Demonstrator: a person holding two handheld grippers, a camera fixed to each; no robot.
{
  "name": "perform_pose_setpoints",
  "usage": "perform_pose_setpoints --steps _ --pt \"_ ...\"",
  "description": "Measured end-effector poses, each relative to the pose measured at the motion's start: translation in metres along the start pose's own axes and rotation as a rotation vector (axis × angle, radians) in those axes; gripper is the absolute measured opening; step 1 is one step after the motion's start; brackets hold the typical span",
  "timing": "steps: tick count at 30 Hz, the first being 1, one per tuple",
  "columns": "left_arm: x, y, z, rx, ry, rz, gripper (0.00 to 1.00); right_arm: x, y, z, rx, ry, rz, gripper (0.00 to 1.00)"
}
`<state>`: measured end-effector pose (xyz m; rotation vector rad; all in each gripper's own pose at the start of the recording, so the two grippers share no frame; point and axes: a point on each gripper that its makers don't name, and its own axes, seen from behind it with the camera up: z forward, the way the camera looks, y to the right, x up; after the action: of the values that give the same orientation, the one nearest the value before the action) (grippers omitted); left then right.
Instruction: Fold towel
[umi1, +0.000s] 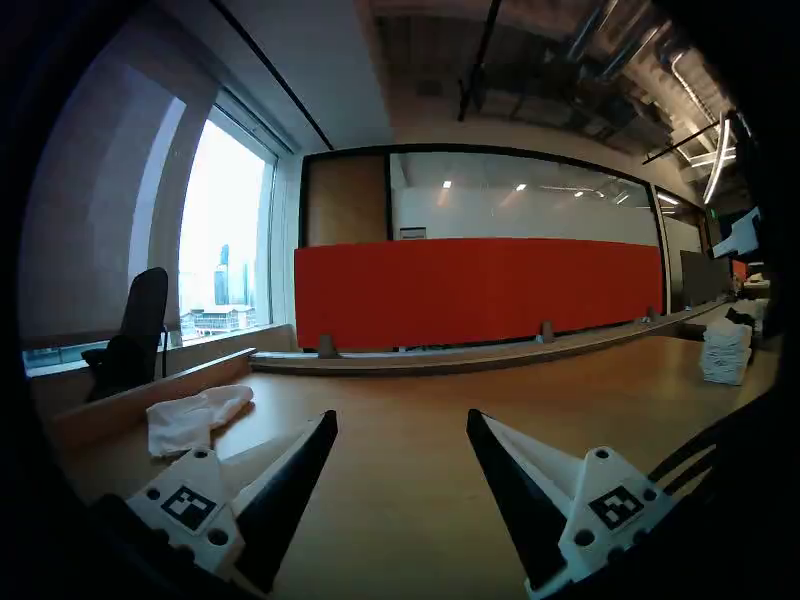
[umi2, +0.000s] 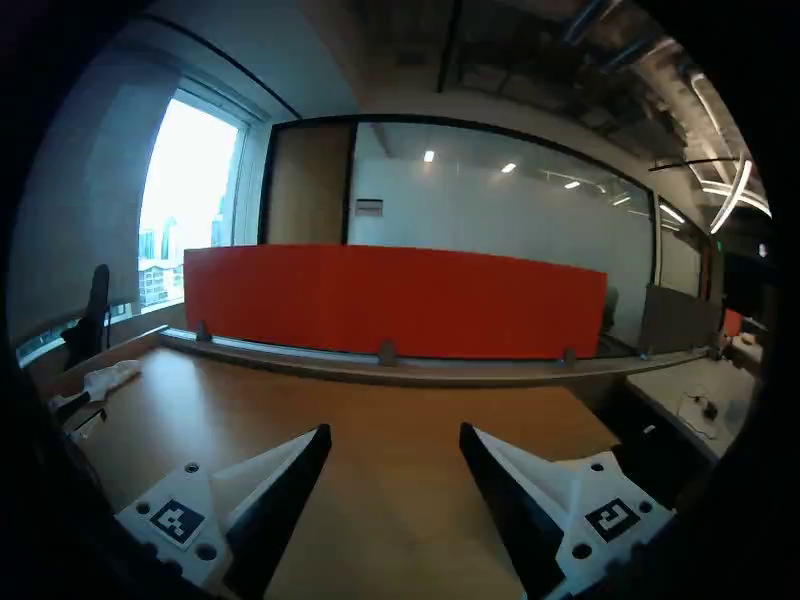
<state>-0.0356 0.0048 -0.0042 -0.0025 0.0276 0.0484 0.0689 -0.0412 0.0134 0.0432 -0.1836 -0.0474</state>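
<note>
Two handheld grippers sit low over a long wooden desk (umi1: 420, 385), and both are empty. In the left gripper view, the left gripper (umi1: 400, 432) has its fingers spread wide, with only bare desk between them. The towel (umi1: 195, 418), white and crumpled into a loose heap (not folded), lies on the desk beyond the left finger, close to the window-side edge and apart from the gripper. Near the desk's far right edge stands a stack of folded white cloths (umi1: 725, 352). In the right gripper view, the right gripper (umi2: 395, 437) is also wide open and touches nothing. The same crumpled towel appears there as a small pale shape at the far left, well away from those fingers. A red partition (umi2: 400, 300) runs along the back of the desk. Behind it is a glass wall, and a bright window (umi1: 225, 250) with a black office chair (umi1: 130, 340) is to the left.
</note>
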Motion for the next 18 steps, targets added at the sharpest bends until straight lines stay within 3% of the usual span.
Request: perform_pose_setpoints --steps 18 --pt "-0.0075 -0.0063 0.0057 0.001 -0.016 -0.03 0.96 -0.0044 -0.0002 0.0012 0.0 -0.01 -0.006 1.0"
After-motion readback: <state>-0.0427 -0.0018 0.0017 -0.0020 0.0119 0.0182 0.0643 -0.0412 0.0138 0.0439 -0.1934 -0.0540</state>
